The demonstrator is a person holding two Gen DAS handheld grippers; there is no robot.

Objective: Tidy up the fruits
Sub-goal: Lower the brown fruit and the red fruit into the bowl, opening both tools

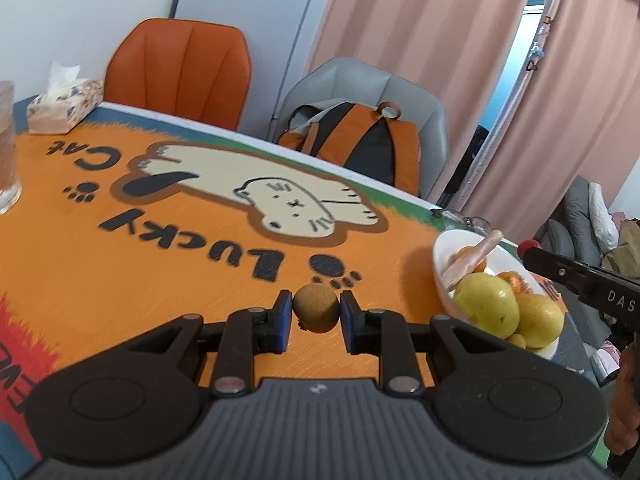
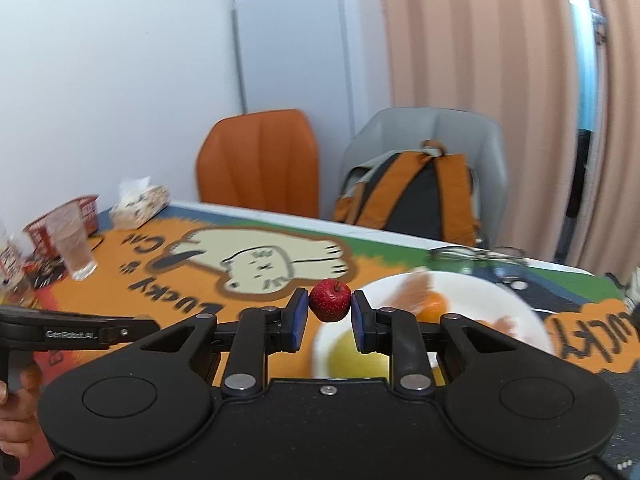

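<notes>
My left gripper [image 1: 316,312] is shut on a brown kiwi [image 1: 316,307], held just above the orange cat tablecloth. To its right stands a white plate [image 1: 442,256] with yellow-green pears [image 1: 486,304], oranges and a pale stick-like item. My right gripper [image 2: 330,308] is shut on a small red fruit [image 2: 330,300] and holds it over the left rim of the same plate [image 2: 500,292], above a yellow pear [image 2: 360,354]. The right gripper also shows at the right edge of the left wrist view [image 1: 530,248].
A tissue box [image 1: 64,106] and a glass [image 1: 6,144] stand at the far left of the table. A red basket [image 2: 64,220] sits beside another glass [image 2: 76,246]. An orange chair [image 1: 180,68] and a grey chair with a backpack [image 1: 360,144] stand behind the table. Eyeglasses [image 2: 476,256] lie beyond the plate.
</notes>
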